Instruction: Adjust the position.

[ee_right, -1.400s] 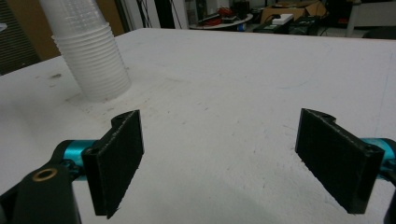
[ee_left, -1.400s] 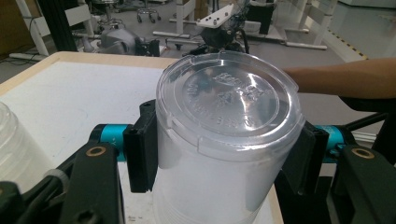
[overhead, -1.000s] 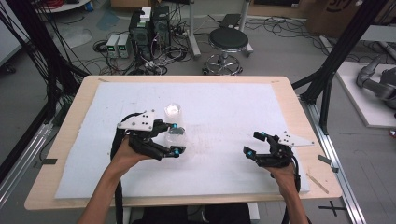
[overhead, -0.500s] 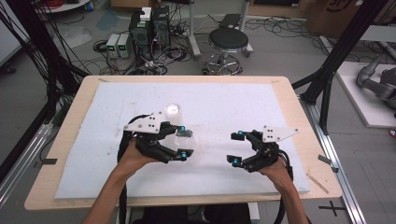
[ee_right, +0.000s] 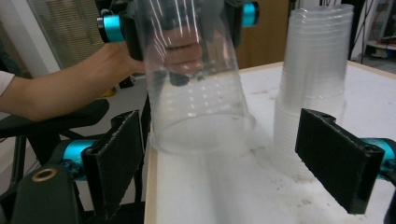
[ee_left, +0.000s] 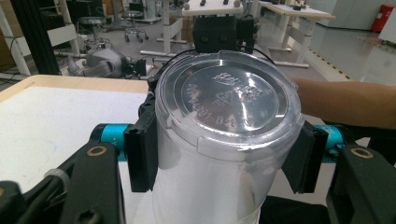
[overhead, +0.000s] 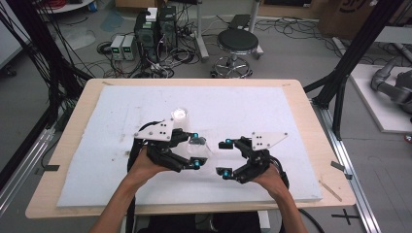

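Clear cup between left tongs

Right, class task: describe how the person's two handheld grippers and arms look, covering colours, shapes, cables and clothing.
Both the left gripper and right gripper are black, with teal cylinders at the jaw tips and flat black rectangular pads. Each carries a grey three-cornered plate with small dark dots, and a black cable trails back. The forearms are bare; a white sleeve edge shows.

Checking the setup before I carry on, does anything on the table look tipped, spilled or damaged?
Nothing stands out. The left gripper holds a clear cup bottom-end toward its camera, undented. The stack of cups stands upright on the white mat, which shows some dirt specks. The right gripper is open.
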